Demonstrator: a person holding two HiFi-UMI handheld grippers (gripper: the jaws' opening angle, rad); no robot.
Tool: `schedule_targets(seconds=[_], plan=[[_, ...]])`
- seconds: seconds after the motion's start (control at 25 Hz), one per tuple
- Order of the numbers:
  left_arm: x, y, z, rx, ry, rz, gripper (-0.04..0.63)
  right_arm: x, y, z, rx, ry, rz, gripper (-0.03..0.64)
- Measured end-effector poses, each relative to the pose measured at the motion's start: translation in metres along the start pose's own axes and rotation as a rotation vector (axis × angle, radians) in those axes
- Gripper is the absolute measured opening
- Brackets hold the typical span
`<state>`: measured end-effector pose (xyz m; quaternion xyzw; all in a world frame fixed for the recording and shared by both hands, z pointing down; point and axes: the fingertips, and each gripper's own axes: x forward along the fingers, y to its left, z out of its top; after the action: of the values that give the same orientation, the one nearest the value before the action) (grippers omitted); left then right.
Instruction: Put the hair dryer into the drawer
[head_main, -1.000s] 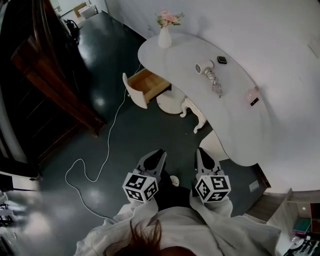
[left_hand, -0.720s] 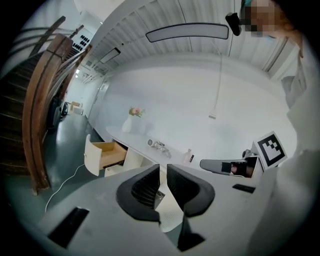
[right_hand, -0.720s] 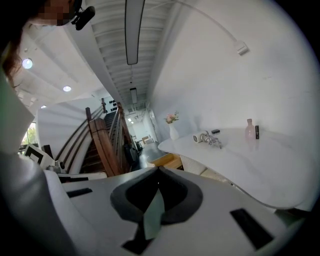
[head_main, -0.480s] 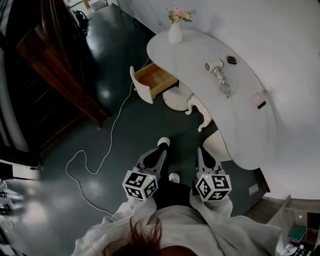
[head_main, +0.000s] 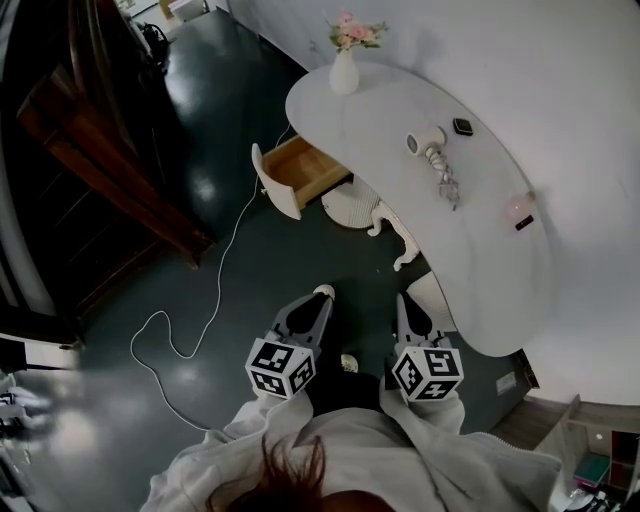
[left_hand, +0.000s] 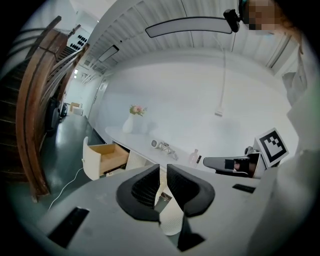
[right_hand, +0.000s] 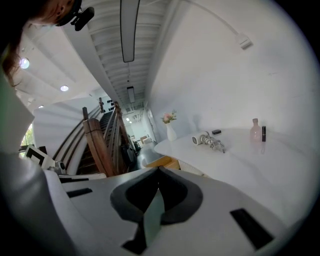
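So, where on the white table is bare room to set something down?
Two bare patches: between the vase and the hair dryer, and the near end of the table, past the pink bottle. Crowded around the hair dryer and its cord.

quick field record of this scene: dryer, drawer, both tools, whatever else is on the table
hair dryer: white hair dryer, lying on the curved white table
drawer: wooden drawer with white front, pulled open under the table's far end, no contents visible
left tool: jaws a narrow gap apart, nothing between them
right tool: jaws together, empty
other items: white vase of pink flowers, small black item, pink bottle
task state: hair dryer not yet picked up
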<state>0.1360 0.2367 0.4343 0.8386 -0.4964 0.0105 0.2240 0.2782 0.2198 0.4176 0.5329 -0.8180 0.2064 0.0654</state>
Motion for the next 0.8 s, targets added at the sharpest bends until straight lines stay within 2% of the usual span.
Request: schedule_targets(seconds=[0.24, 0.52, 0.8], plan=[[0.036, 0.025, 0.027, -0.001, -0.008, -0.005, 0.052, 0.043, -0.011, 0.025, -0.001, 0.000, -0.010, 0.049], [0.071, 0.075, 0.063, 0.000, -0.021, 0.016, 0.052, 0.106, -0.005, 0.052, -0.014, 0.007, 0.015, 0.049], [0.109, 0.111, 0.094, 0.006, -0.012, -0.019, 0.052, 0.158, -0.007, 0.080, -0.009, -0.007, -0.015, 0.049]])
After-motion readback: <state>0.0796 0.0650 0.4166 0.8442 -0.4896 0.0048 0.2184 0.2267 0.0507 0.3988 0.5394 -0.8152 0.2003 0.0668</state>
